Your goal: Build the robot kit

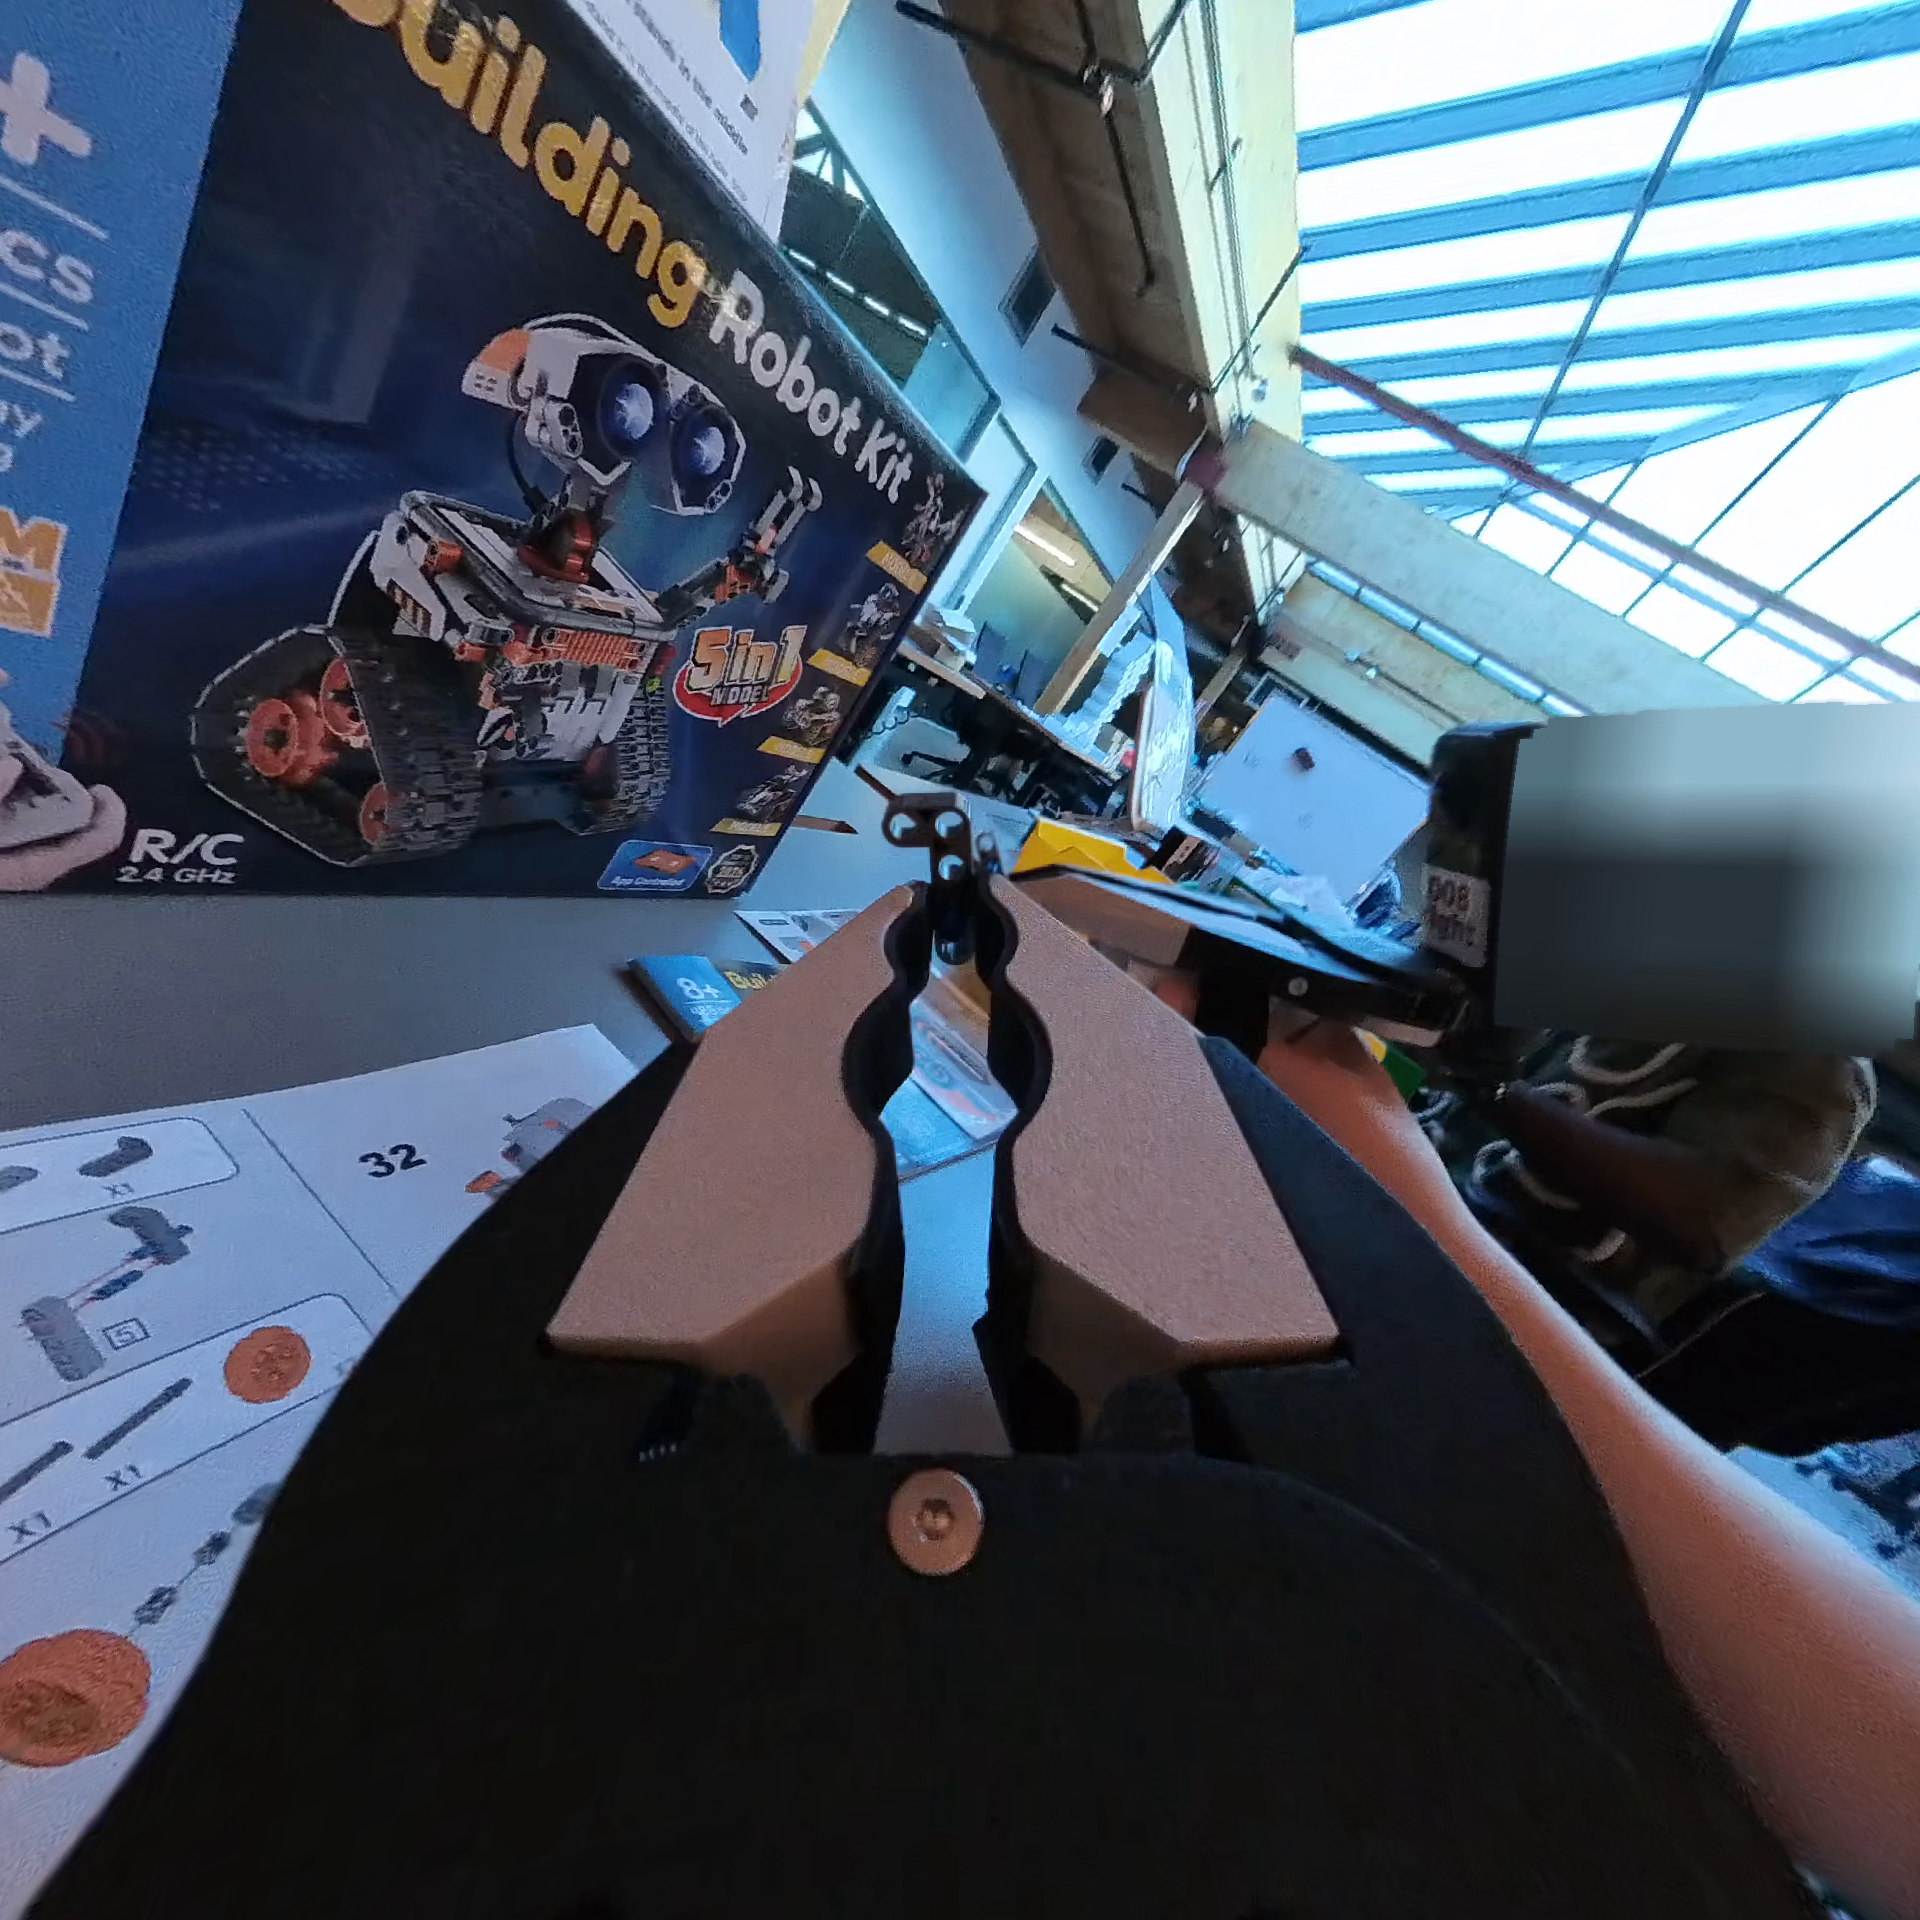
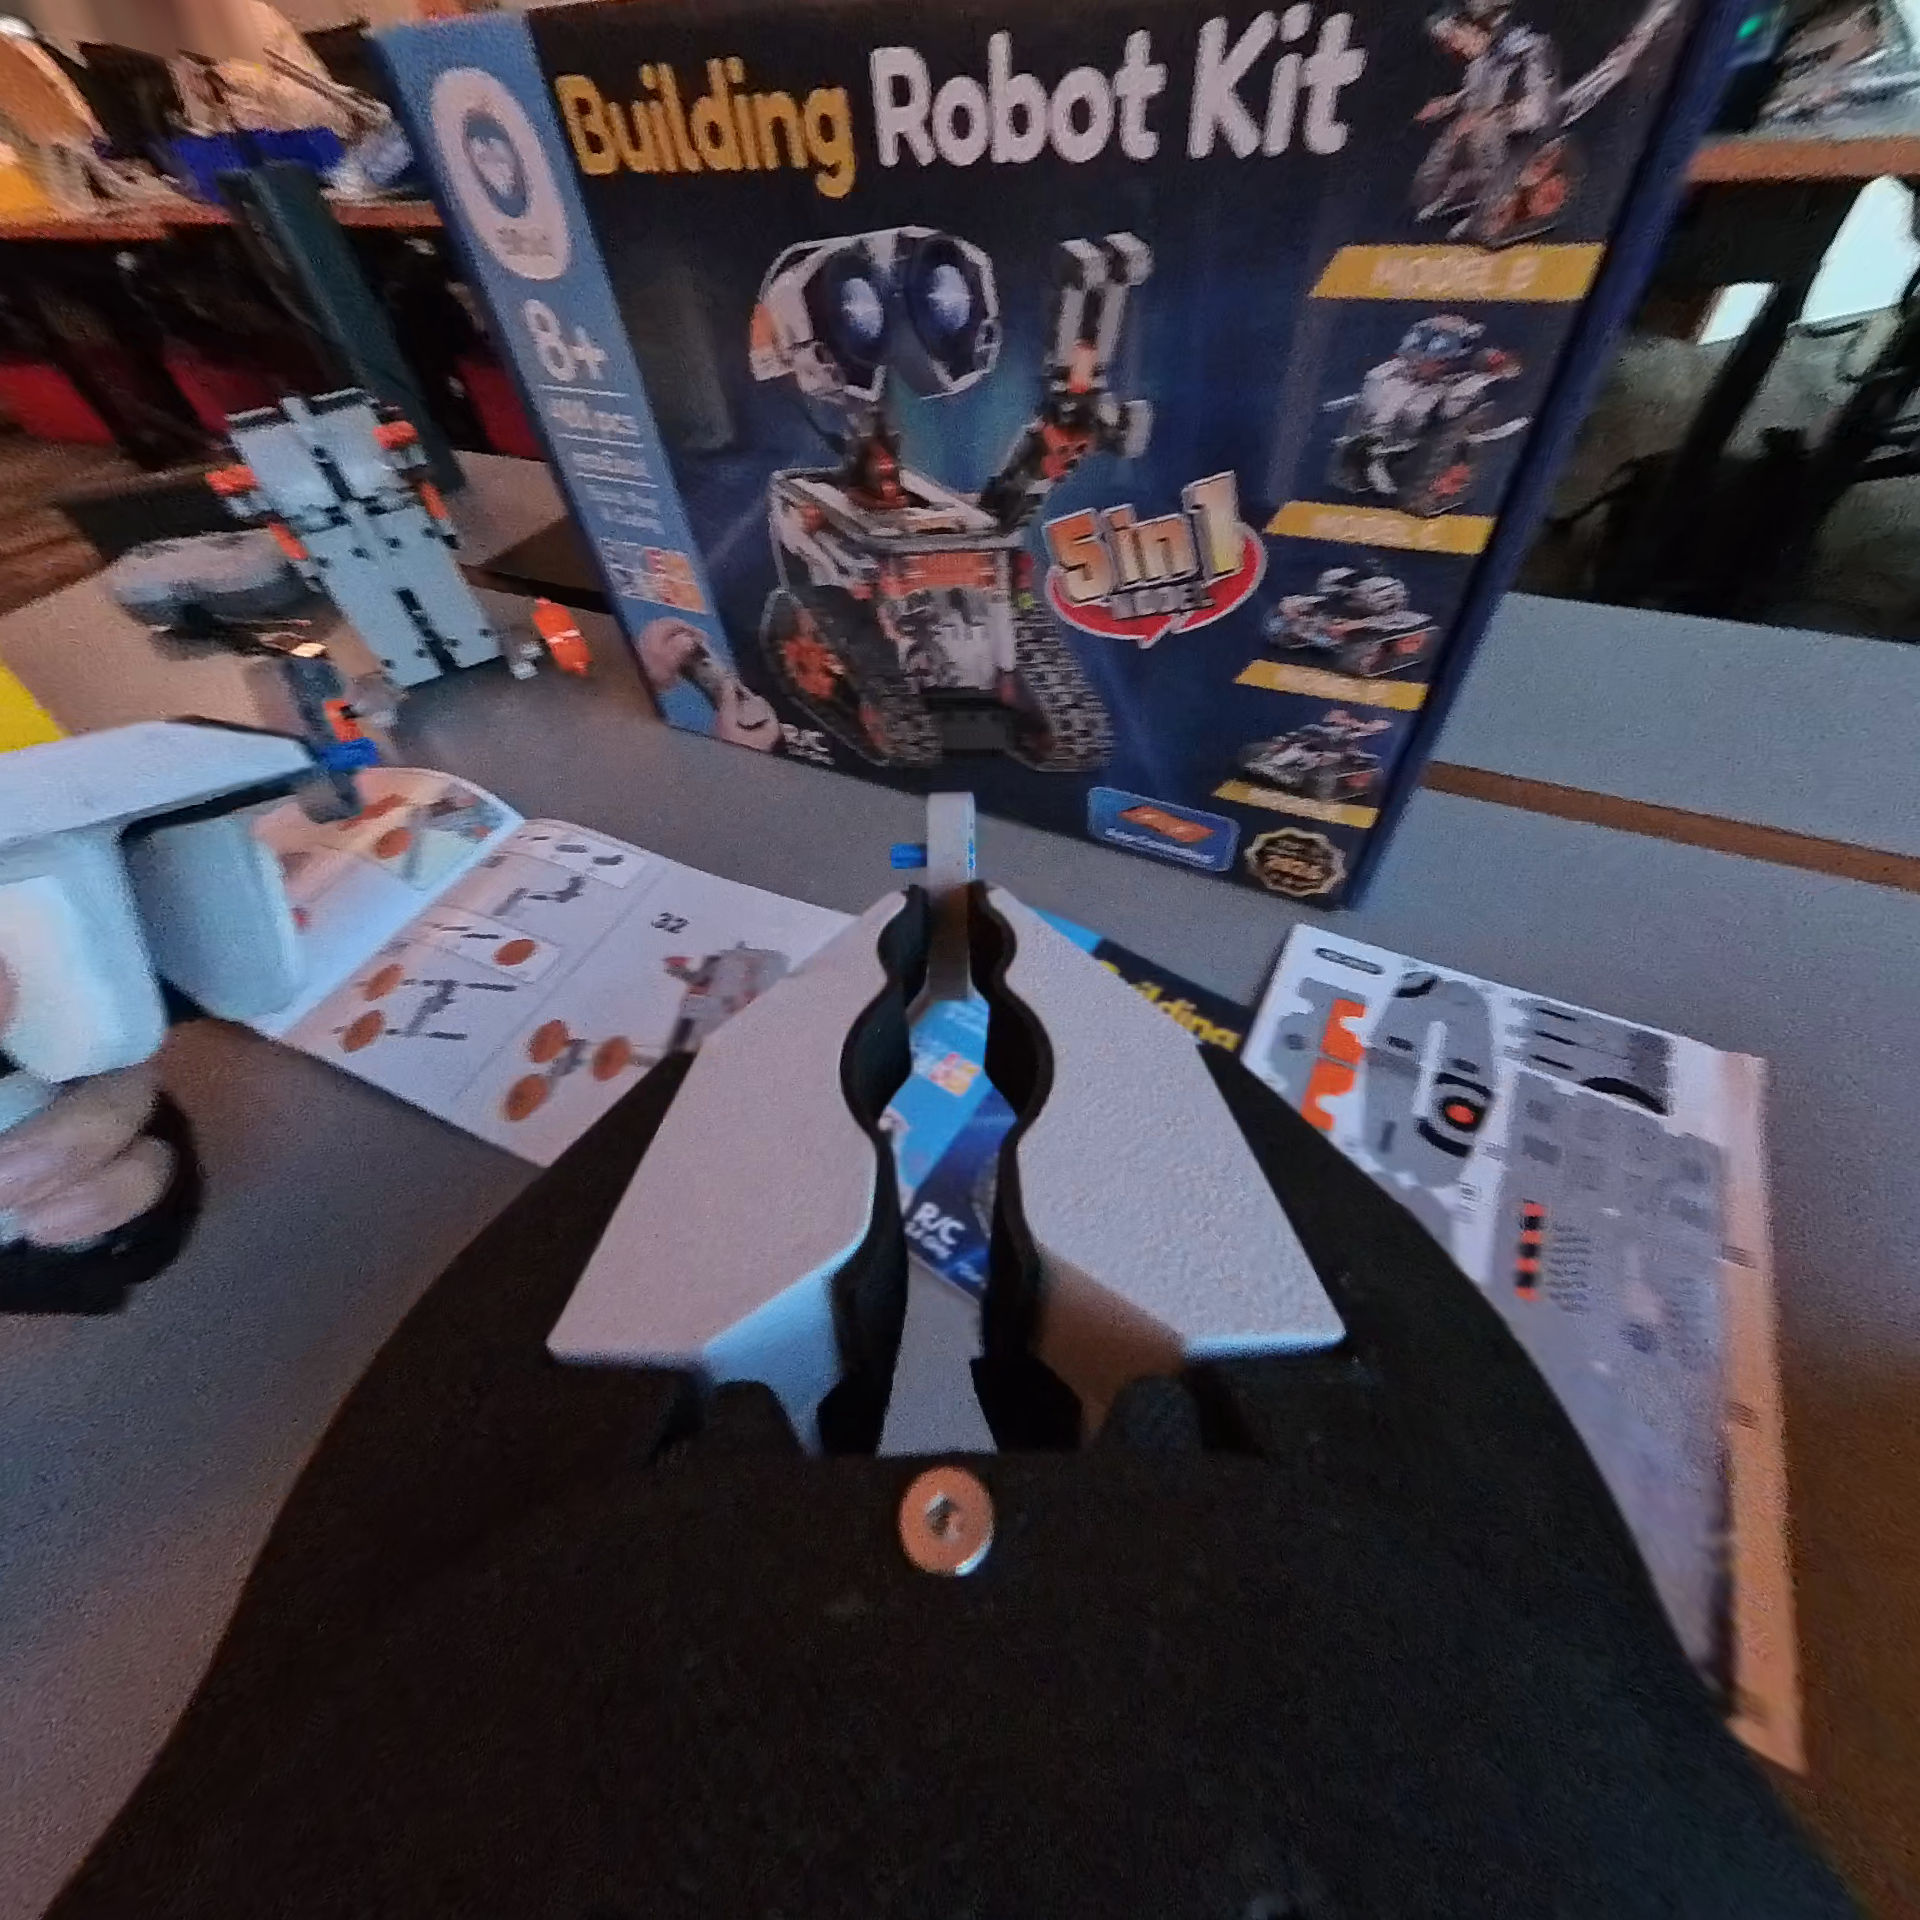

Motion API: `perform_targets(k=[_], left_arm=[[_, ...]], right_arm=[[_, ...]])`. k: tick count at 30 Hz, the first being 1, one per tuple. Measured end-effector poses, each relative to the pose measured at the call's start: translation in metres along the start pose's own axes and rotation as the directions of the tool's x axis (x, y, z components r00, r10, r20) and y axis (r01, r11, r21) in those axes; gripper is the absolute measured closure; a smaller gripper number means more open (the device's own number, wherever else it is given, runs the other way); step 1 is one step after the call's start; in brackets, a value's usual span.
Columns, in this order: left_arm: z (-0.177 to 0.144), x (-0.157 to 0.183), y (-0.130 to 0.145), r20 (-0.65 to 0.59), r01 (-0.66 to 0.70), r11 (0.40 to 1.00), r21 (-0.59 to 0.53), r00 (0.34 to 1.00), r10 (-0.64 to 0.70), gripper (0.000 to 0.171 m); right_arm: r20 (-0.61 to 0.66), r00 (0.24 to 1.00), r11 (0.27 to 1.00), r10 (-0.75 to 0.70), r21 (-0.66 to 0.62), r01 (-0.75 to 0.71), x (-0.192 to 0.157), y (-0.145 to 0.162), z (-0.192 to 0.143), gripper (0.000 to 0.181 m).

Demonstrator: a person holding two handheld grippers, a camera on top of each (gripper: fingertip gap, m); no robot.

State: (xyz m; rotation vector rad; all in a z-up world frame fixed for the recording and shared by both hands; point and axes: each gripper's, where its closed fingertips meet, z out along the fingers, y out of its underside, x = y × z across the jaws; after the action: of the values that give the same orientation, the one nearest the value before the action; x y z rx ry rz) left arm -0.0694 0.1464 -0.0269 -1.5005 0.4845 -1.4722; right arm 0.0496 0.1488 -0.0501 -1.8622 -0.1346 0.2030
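Observation:
My left gripper (image 1: 954, 899) is shut on a small dark grey bent beam with holes (image 1: 933, 831), held up above the grey table (image 1: 312, 966). My right gripper (image 2: 948, 894) is shut on a light grey flat beam (image 2: 951, 842) with a blue pin (image 2: 906, 854) sticking out to its left. The other gripper shows at the left edge of the right wrist view (image 2: 125, 831), holding a small dark part with blue and orange bits (image 2: 335, 738). A part-built grey and orange model (image 2: 358, 540) stands at the back left.
A large robot kit box (image 2: 1039, 416) stands upright at the back, also in the left wrist view (image 1: 468, 520). An open instruction booklet (image 2: 540, 977) lies on the left, a sticker sheet (image 2: 1507, 1143) on the right, a blue booklet (image 1: 691, 992) under the grippers. A person's forearm (image 1: 1558, 1403) is at right. The grippers' ends are close to 12 centimeters from one another.

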Motion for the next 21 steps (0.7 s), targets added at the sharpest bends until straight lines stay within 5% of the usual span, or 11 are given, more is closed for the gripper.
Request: perform_targets(k=[8,21], left_arm=[[0.002,-0.004,-0.001,-0.029,0.079,0.997,0.018,0.997,-0.078,0.167],[0.011,-0.002,0.017,-0.029,0.085,0.996,-0.034,0.996,-0.086,0.167]], right_arm=[[0.261,0.965,0.999,0.002,0.037,-0.012,-0.074,-0.001,0.008,0.176],[0.224,0.973,0.998,-0.057,0.021,0.054,-0.094,0.006,0.015,0.176]])
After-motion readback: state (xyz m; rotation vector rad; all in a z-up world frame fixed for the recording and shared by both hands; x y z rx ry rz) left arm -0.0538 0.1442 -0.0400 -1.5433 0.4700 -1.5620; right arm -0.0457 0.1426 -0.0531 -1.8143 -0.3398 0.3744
